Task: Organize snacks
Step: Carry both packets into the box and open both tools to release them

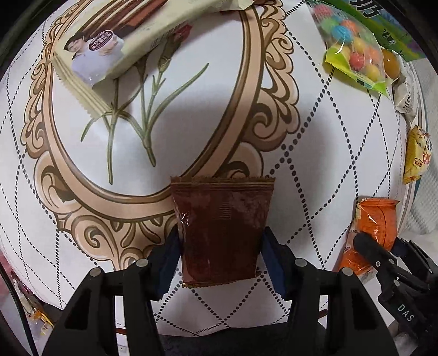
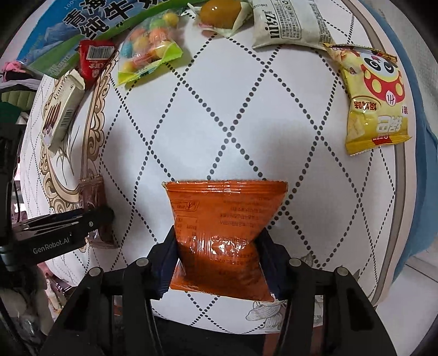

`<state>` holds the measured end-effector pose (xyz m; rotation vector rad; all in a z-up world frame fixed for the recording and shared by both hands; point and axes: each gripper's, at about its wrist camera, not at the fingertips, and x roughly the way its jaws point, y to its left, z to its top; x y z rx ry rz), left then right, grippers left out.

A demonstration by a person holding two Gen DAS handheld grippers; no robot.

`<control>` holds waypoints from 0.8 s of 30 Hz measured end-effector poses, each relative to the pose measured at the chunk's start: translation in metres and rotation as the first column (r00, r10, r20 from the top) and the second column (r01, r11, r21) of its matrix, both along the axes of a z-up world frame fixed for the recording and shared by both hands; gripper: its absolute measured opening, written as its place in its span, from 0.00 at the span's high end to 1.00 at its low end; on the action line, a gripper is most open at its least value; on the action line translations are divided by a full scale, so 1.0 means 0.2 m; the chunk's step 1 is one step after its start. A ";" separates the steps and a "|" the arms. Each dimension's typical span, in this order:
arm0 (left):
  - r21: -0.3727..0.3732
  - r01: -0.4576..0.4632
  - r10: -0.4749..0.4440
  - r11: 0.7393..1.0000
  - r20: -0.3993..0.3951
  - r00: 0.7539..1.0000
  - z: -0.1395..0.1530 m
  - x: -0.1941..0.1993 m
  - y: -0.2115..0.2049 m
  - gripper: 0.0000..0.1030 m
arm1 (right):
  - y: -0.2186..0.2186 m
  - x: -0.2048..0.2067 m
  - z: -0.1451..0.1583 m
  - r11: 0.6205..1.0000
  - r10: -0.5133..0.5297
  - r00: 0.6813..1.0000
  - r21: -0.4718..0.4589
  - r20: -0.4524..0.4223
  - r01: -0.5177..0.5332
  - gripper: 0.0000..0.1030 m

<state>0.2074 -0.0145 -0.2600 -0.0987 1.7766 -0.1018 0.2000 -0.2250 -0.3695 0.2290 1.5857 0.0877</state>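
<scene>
Showing both grippers loaded at once: the left gripper [image 1: 220,246] has its fingers pressed against the two long sides of a brown packet [image 1: 221,230], and the right gripper [image 2: 219,254] pinches an orange packet [image 2: 223,232] so firmly that the wrapper is waisted between the pads. Both packets sit low over the patterned tablecloth [image 2: 246,115]; whether they touch it cannot be told. The step in hand appears to be carrying, midway through sorting, with neither packet yet placed. Loose snacks ring the far part of the table: a cream wafer bar [image 1: 109,46] lying across the printed oval frame, a bag of coloured candy balls [image 2: 149,57], a red sachet [image 2: 93,59], a yellow jelly cup [image 2: 220,12], a white pouch [image 2: 287,23], a yellow panda-print bag [image 2: 375,98] and a blue-green carton [image 2: 79,30] at the back. The next move calls, in all likelihood, for choosing a resting place for each packet and releasing only once it lies flat. Open cloth lies ahead of both grippers, near the middle. Caution applies at the right, where the table edge [image 2: 402,191] runs just beside the panda-print bag, and between the grippers, which are close together.
</scene>
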 end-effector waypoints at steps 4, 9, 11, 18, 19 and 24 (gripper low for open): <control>-0.021 -0.043 0.043 0.999 0.006 0.999 0.07 0.04 0.03 0.48 | 0.05 0.01 0.00 1.000 0.015 1.000 -0.011 0.015 -0.015 0.47; -0.051 -0.030 0.033 0.998 0.049 0.998 0.23 0.05 0.04 0.48 | 0.08 0.04 0.08 1.000 0.002 0.999 0.027 0.044 -0.003 0.50; -0.075 -0.031 0.036 0.997 0.065 0.997 0.31 0.07 0.03 0.48 | 0.08 0.06 0.16 0.999 -0.003 0.998 0.052 0.068 0.000 0.50; -0.210 -0.032 0.069 0.977 0.174 0.982 0.69 0.27 -0.01 0.48 | -0.02 0.30 0.54 0.991 -0.013 0.979 0.133 0.204 -0.015 0.50; -0.227 -0.030 0.076 0.974 0.193 0.978 0.76 0.33 -0.02 0.48 | -0.04 0.36 0.61 0.989 -0.020 0.972 0.146 0.234 -0.015 0.50; -0.278 -0.012 0.091 0.960 0.273 0.958 1.01 0.66 -0.05 0.48 | -0.06 0.64 0.88 0.987 -0.028 0.933 0.158 0.358 -0.031 0.50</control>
